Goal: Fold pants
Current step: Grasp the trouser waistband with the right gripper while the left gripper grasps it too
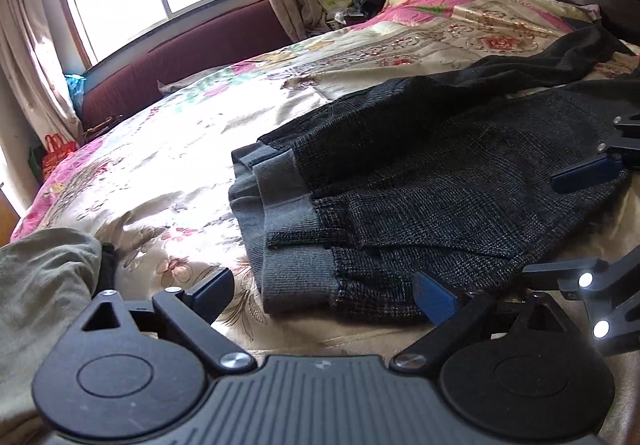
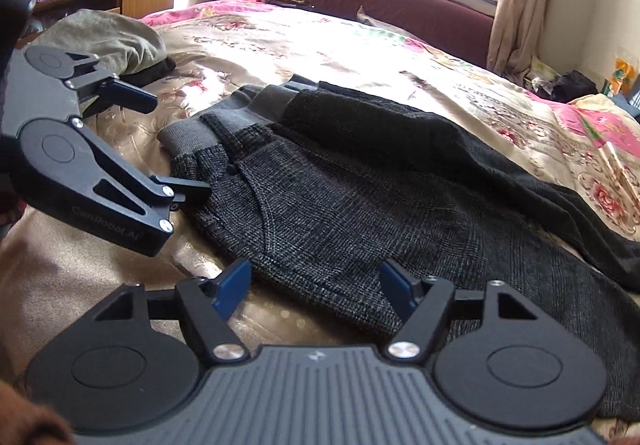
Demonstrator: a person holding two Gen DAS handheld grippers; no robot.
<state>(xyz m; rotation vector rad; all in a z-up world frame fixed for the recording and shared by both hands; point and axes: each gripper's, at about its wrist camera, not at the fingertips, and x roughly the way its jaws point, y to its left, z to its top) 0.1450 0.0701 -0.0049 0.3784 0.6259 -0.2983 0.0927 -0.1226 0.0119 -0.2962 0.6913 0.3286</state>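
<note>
On the floral bedspread, dark tweed pants lie folded lengthwise.

pants: rough dark woven cloth w/ ribbed knit waistband; bedspread: glossy satin cloth.

A bed with a shiny floral coverlet is carrying dark checked pants, lying flat. An olive garment is resting bunched near the waistband end.

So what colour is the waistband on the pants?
Plain grey waistband; clearest in left wrist view.
</note>
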